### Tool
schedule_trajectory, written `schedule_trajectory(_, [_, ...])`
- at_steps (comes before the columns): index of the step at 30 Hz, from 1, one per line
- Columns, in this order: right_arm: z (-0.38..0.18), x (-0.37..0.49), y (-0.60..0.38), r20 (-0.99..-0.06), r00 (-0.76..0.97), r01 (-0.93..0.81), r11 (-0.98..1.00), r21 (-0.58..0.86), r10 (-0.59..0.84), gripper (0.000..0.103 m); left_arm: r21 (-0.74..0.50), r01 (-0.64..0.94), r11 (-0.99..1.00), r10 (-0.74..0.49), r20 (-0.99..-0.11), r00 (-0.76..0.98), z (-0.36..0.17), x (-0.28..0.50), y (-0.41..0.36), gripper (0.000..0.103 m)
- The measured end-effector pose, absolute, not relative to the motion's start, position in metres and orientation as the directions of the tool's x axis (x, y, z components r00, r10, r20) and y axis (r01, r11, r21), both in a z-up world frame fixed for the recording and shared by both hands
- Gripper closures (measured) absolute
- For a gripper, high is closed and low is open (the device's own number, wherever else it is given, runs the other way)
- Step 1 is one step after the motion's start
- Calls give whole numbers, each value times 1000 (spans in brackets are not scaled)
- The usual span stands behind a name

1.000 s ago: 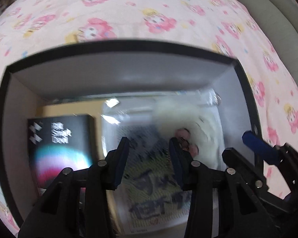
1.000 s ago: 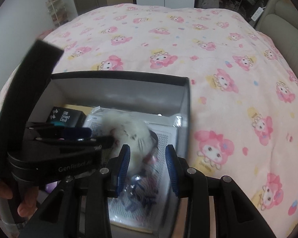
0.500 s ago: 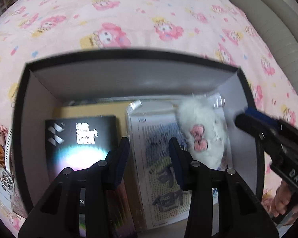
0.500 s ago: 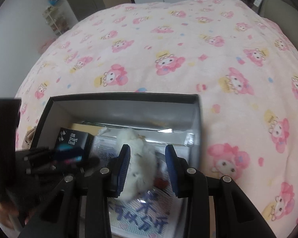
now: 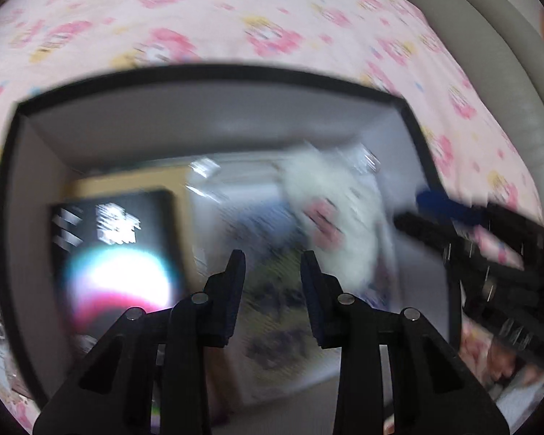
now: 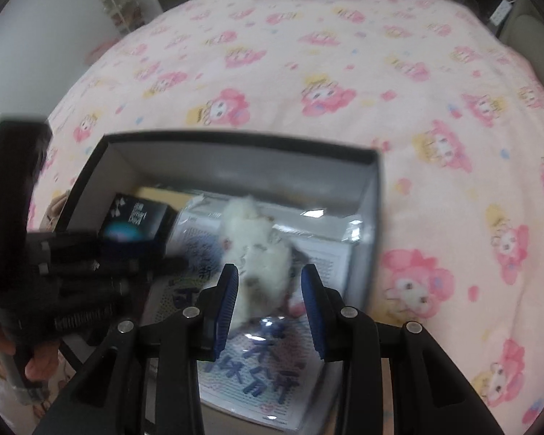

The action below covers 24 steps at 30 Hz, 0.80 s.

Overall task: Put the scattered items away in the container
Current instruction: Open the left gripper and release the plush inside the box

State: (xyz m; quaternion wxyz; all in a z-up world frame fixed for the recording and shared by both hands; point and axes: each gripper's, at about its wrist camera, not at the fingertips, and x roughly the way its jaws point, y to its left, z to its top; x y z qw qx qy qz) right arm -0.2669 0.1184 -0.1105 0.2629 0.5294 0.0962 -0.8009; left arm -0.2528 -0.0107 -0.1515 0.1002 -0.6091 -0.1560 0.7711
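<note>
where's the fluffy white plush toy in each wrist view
Left wrist: fluffy white plush toy right of centre in the box, above the right fingertip, blurred.
Right wrist: it lies centre, just beyond the fingertips.
Shared landmark: black Smart Devil box, left of the toy in both.

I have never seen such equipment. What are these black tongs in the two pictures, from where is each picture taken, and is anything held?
They are two hand-held grippers; a person carries one in each hand, and each has a camera looking along its fingers. One picture is from the left gripper, whose jaws have just been closing with nothing between them; the other is from the right gripper, also holding nothing. Both hang over a dark box on a pink cartoon-print bedspread. Inside lie a white plush toy, a black carton and a printed plastic packet.
</note>
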Motion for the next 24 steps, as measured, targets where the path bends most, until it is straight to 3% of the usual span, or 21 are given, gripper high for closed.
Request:
schedule_trajectory(5, [-106, -271, 126, -883, -300, 510, -843, 172, -362, 71, -345, -72, -936, 353, -919, -177, -159, -250, 28, 69])
schedule_trajectory(14, [-111, -271, 128, -894, -300, 492, -857, 153, -332, 71, -297, 91, -950, 260, -922, -288, -146, -263, -8, 69])
schedule_trajectory(19, [-115, -253, 118, -883, -121, 628, -724, 286, -453, 71, -305, 9, -952, 294, -926, -238, -147, -257, -7, 69])
schedule_trajectory(24, [-138, -252, 105, -929, -112, 632, -747, 208, -353, 71, -324, 32, -946, 308, -924, -227, -153, -260, -14, 70])
